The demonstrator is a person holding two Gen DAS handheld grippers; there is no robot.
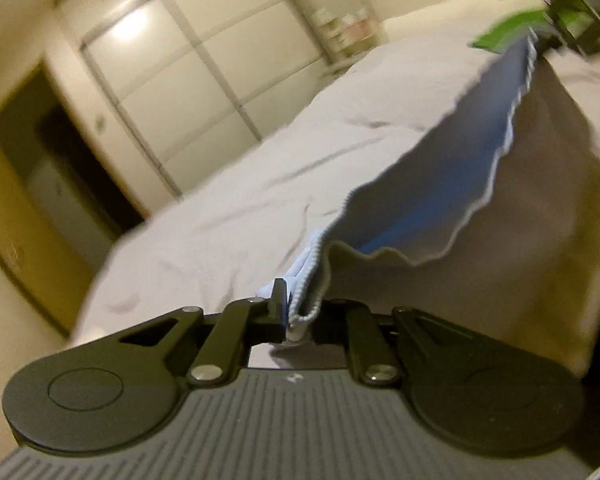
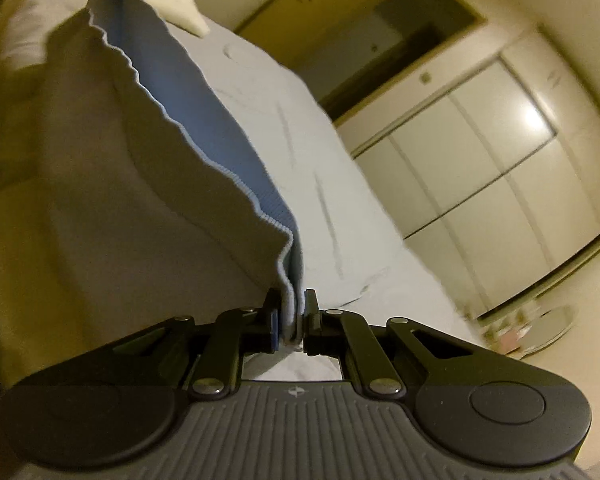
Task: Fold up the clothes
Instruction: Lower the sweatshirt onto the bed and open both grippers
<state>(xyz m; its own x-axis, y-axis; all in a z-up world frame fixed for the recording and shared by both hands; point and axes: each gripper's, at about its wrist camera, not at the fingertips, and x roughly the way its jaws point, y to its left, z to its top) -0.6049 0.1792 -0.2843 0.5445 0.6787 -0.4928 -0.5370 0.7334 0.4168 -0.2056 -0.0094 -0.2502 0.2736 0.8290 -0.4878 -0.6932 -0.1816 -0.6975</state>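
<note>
Pale blue ribbed garment [image 1: 440, 168] stretched taut between my grippers above the white bed [image 1: 220, 208], wavy hem, left gripper [image 1: 296, 320] pinching one corner, right gripper [image 2: 294, 320] clamped on the other.

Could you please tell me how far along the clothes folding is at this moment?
Done: both tongs have picked up the blue garment. In hand: the left tongs and right tongs each pinch one end of its ribbed hem, holding it stretched above the white bed. Left: no finished fold shows; it still has to be laid down and folded.
</note>
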